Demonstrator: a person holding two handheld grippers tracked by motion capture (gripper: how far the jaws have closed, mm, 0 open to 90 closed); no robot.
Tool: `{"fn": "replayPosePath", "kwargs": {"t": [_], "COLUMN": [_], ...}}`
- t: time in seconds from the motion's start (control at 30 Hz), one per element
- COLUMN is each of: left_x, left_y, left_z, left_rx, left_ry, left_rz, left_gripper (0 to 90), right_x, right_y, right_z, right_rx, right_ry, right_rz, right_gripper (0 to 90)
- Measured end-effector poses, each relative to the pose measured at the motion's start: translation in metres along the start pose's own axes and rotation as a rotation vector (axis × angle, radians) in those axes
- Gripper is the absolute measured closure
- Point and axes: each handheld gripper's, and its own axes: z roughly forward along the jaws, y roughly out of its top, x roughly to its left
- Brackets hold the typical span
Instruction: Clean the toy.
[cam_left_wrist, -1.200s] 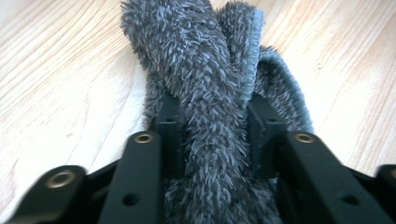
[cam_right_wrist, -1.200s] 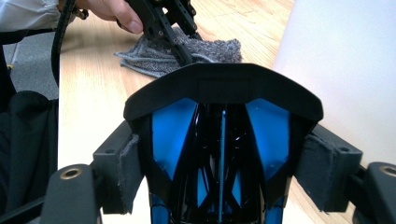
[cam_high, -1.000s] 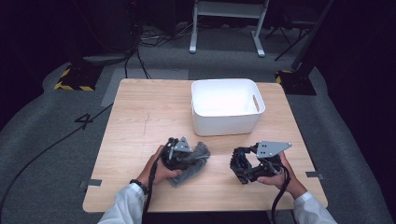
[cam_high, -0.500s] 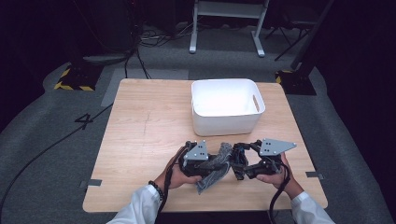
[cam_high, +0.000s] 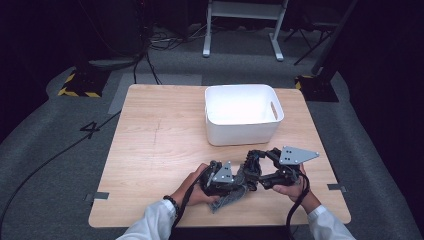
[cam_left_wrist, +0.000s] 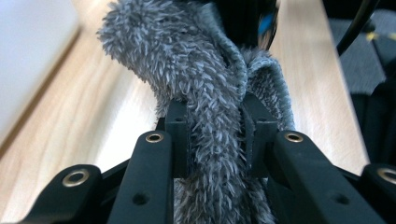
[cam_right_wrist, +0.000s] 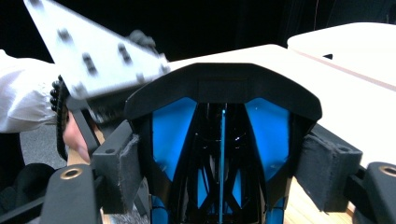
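One grey fluffy cloth sits near the front edge of the wooden surface, pinched between the jaws of the left gripper. The right gripper faces it just beside, jaws spread wide with nothing between the pads. One white bin stands behind the two grippers.

Left gripper grips grey cloth at lower centre of table; right gripper just beside, facing it; white bin above them.
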Motion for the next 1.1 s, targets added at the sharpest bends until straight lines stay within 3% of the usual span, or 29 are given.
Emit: {"fn": "replayPosePath", "kwargs": {"t": [0.07,0.13,0.2,0.33,0.47,0.53,0.67,0.77,0.93,1.1], "left_x": [0.002,0.007,0.012,0.016,0.016,0.017,0.017,0.017,0.013,0.002], "left_y": [-0.003,-0.004,-0.002,0.003,0.004,0.004,0.006,0.006,0.003,0.001], "left_z": [0.002,-0.002,-0.015,-0.038,-0.049,-0.045,-0.023,-0.011,0.008,0.024], "left_rx": [0.019,0.003,-0.077,-0.198,-0.240,-0.234,-0.174,-0.140,-0.098,-0.034], "left_ry": [0.014,0.029,0.052,0.097,0.123,0.120,0.103,0.068,0.011,-0.048], "left_rz": [-0.011,-0.032,-0.068,-0.089,-0.090,-0.098,-0.084,-0.070,-0.071,-0.028], "left_gripper": [69.7,69.7,69.6,69.8,69.9,69.9,69.8,69.8,69.8,69.8], "right_x": [0.000,0.001,0.002,0.004,0.007,0.006,0.009,0.013,0.008,0.004], "right_y": [0.000,0.000,0.000,-0.005,-0.009,-0.009,-0.007,-0.004,-0.002,-0.001], "right_z": [0.000,-0.001,0.000,0.007,0.013,0.013,0.017,0.015,0.007,-0.001], "right_rx": [-0.003,-0.004,0.002,0.034,0.049,0.042,0.014,0.005,-0.034,-0.054], "right_ry": [0.005,0.010,0.021,0.039,0.049,0.053,0.049,0.052,0.032,0.000], "right_rz": [0.002,0.002,0.000,-0.007,-0.010,-0.003,-0.010,-0.035,-0.020,-0.013], "right_gripper": [25.4,25.4,25.4,25.4,25.4,25.4,25.4,25.4,25.4,25.4]}}
